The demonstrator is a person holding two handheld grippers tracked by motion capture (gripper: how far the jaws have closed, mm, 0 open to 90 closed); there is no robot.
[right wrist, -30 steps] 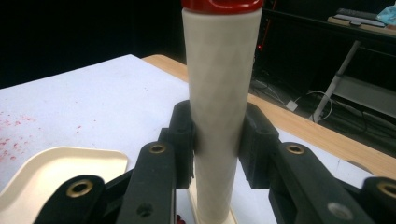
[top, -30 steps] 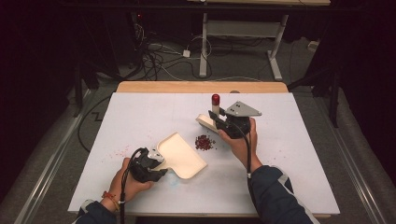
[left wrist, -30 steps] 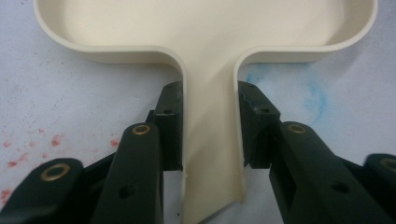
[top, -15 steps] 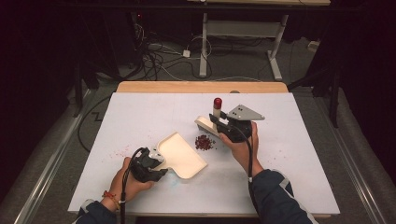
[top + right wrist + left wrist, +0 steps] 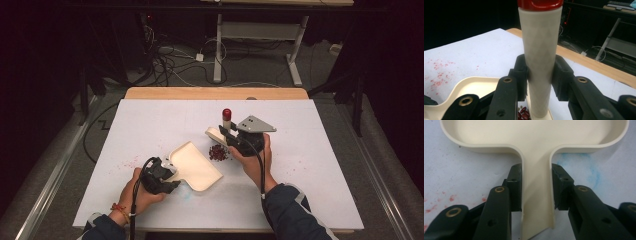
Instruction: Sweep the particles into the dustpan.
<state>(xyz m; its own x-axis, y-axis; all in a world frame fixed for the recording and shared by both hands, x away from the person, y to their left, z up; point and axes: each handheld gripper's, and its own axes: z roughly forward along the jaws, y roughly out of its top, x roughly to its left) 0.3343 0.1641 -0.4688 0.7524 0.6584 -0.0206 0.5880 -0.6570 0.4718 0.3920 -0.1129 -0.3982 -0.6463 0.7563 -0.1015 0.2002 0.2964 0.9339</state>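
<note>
High view gives me the white counter [image 5: 150, 125] with my left gripper [image 5: 167, 176] near its front edge and my right gripper [image 5: 227, 136] near the middle. My left jaws are clamped on the handle of a cream dustpan [image 5: 196, 165], whose tray lies flat on the counter and opens toward the middle; in the left gripper view the handle [image 5: 537, 195] sits squeezed between both pads. My right jaws grip the upright white handle of a brush [image 5: 539, 57] with a red cap [image 5: 227, 113], its base touching the counter. A small pile of red beans [image 5: 217, 152] lies between the dustpan's mouth and the brush, just beside both. Faint red specks [image 5: 129, 162] stain the counter left of the dustpan.
</note>
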